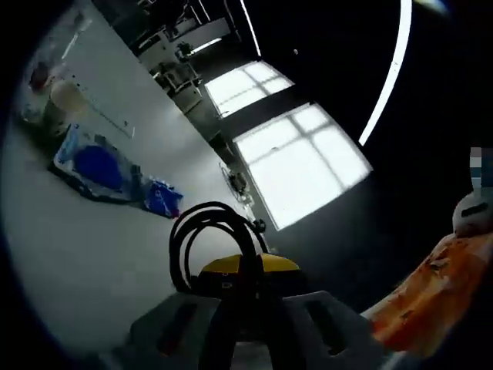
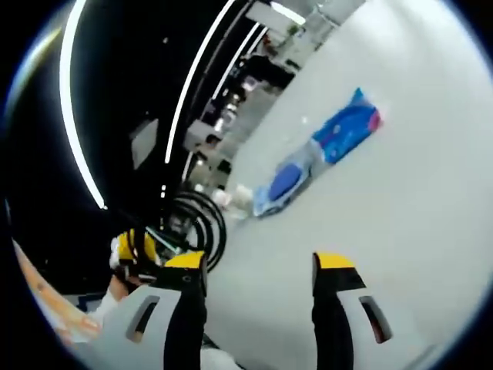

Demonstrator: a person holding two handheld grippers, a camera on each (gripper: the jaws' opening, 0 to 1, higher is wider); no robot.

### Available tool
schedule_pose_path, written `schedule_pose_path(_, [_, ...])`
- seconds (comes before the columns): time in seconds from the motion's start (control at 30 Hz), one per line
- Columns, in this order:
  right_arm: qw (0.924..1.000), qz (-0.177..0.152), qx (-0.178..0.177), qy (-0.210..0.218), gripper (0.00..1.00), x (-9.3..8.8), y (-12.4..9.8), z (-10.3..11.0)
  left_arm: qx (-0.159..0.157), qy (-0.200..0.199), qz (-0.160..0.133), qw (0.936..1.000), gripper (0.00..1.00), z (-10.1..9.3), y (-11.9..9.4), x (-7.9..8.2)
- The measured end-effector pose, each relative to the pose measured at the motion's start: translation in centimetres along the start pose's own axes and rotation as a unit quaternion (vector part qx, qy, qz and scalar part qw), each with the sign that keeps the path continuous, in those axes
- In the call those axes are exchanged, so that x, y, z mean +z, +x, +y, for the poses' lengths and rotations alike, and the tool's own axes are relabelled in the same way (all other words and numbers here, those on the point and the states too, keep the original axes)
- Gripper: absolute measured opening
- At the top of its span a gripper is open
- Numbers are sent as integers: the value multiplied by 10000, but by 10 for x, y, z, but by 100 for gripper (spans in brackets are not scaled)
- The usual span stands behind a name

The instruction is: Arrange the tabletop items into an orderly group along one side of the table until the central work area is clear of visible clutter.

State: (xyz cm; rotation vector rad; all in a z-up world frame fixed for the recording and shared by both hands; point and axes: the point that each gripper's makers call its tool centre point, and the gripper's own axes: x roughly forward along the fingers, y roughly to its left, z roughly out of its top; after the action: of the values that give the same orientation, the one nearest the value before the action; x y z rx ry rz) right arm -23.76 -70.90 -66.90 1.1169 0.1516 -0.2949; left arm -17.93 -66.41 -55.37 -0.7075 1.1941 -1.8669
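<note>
In the right gripper view, the right gripper (image 2: 262,266), with grey jaws tipped in yellow, stands open and empty over a pale grey tabletop (image 2: 400,185), well short of two crinkled blue plastic packets (image 2: 327,146) lying end to end. In the left gripper view, the left gripper (image 1: 243,270) has its yellow-tipped jaws pressed together with nothing visible between them, beside looped black cables (image 1: 202,231). The packets (image 1: 100,169) lie farther off near a round beige container (image 1: 65,99).

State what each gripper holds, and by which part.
The right gripper is open and holds nothing. The left gripper looks shut near a black cable loop; whether it grips it cannot be told.
</note>
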Motion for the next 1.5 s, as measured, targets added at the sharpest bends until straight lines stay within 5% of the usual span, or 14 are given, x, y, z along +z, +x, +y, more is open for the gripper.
schedule_pose_path(0.13, [9977, -123, 464, 487, 55, 2, 2, 18, -516, -313, -164, 9980, 3, -16, 5, -2])
schedule_pose_path(0.27, [9926, -109, 843, 867, 55, 0, 6, 32, -605, -344, -146, 9975, 3, -18, 9, -5])
schedule_pose_path(0.57, [9710, 260, 1820, 1527, 54, -17, 14, 75, -1291, -792, -177, 9883, 2, -38, 10, -13])
schedule_pose_path(0.73, [9595, 261, 2196, 1744, 19, -11, 8, 88, -1180, -745, -98, 9902, 2, -33, 9, -16])
schedule_pose_path(0.8, [9588, 216, 2104, 1898, 15, -7, 7, 81, -1210, -850, -196, 9888, 2, -30, 7, -13])
schedule_pose_path(0.87, [9504, 100, 2097, 2296, 9, 1, 4, 77, -1082, -888, -293, 9897, 2, -23, 4, -11])
schedule_pose_path(0.93, [9563, -214, 1966, 2152, 5, 10, 1, 70, -780, -815, -284, 9932, 2, -11, 1, -12])
schedule_pose_path(1.03, [9614, 74, 1865, 2024, 3, 5, -3, 70, -675, -800, -231, 9942, 3, -5, -1, -15])
schedule_pose_path(1.17, [9695, -5, 1600, 1859, 2, 9, -4, 64, -381, -730, -207, 9964, 4, 6, -1, -18])
schedule_pose_path(1.33, [9797, 96, 1280, 1538, 2, 11, -3, 61, -121, -167, -225, 9995, 12, 14, -5, -16])
schedule_pose_path(1.43, [9805, 65, 1274, 1495, 2, 13, -4, 60, -45, 68, -481, 9988, 24, 16, -10, -7])
schedule_pose_path(1.5, [9800, -6, 1252, 1550, 2, 16, -5, 58, -71, 142, -564, 9983, 46, 15, -12, -3])
